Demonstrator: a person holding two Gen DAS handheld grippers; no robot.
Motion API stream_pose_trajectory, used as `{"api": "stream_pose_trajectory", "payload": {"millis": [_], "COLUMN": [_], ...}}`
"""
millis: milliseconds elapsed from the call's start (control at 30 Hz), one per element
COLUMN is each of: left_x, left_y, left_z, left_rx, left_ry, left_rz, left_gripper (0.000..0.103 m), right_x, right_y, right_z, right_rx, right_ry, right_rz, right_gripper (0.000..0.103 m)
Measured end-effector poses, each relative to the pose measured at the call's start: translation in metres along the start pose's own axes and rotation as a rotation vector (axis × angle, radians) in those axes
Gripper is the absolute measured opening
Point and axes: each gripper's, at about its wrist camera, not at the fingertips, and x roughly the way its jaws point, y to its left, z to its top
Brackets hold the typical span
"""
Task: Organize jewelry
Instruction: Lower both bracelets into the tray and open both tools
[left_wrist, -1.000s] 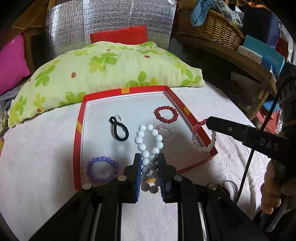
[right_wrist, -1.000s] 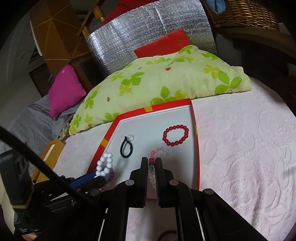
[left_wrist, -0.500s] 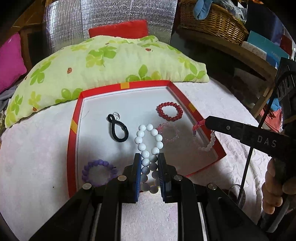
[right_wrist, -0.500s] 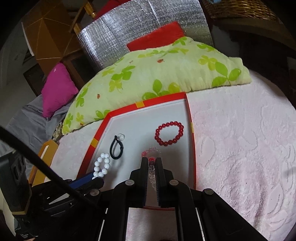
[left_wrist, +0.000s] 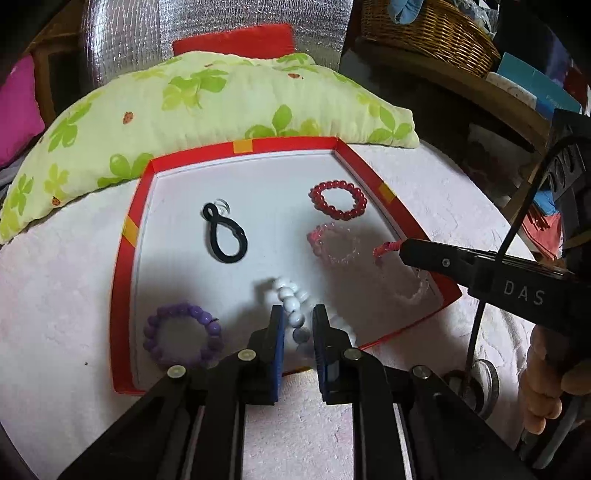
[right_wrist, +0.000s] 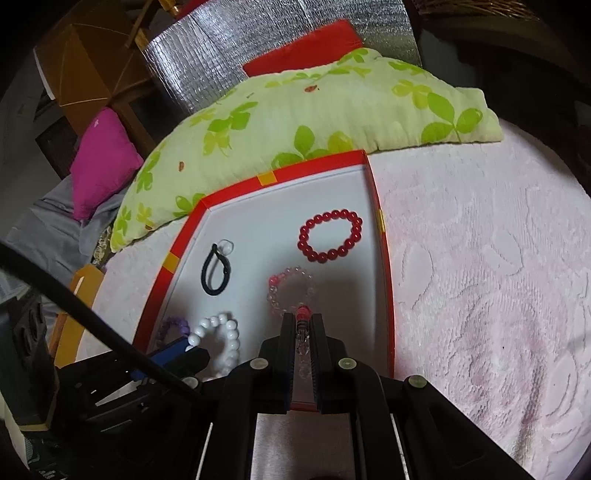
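Gripping white bracelet (left_wrist: 291, 306), clear bracelet (right_wrist: 303, 332) pinched

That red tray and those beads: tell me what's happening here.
A person is sorting jewelry into the red tray with two handheld grippers. The left gripper is shut on a white bead bracelet, the right gripper on a clear pink bracelet, both low over the tray. Red, purple and another pink bracelet and a black hair tie lie inside.

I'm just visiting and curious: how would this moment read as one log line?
left gripper: shut on white beads | right gripper: shut on pink bracelet | both over tray
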Motion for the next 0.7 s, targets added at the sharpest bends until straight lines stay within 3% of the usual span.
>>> {"api": "stream_pose_trajectory", "payload": {"millis": [200, 467, 533, 600, 700], "left_x": [-0.002, -0.010, -0.018, -0.024, -0.025], "left_y": [0.000, 0.002, -0.001, -0.005, -0.011], "left_z": [-0.001, -0.008, -0.011, -0.015, -0.017], "left_rx": [0.004, -0.004, 0.009, 0.021, 0.040], "left_ry": [-0.020, -0.032, -0.043, -0.051, -0.044], "left_rz": [0.000, 0.023, 0.014, 0.003, -0.009], "left_gripper": [0.016, 0.018, 0.024, 0.037, 0.038], "right_x": [0.000, -0.022, -0.027, -0.030, -0.032], "right_y": [-0.004, -0.008, -0.011, -0.015, -0.018], "right_z": [0.001, 0.003, 0.004, 0.004, 0.005], "right_rx": [0.002, 0.004, 0.014, 0.031, 0.047], "right_ry": [-0.008, -0.090, -0.097, -0.101, -0.101], "right_rz": [-0.020, -0.036, -0.031, -0.031, -0.035], "right_gripper": [0.010, 0.012, 0.012, 0.012, 0.012]}}
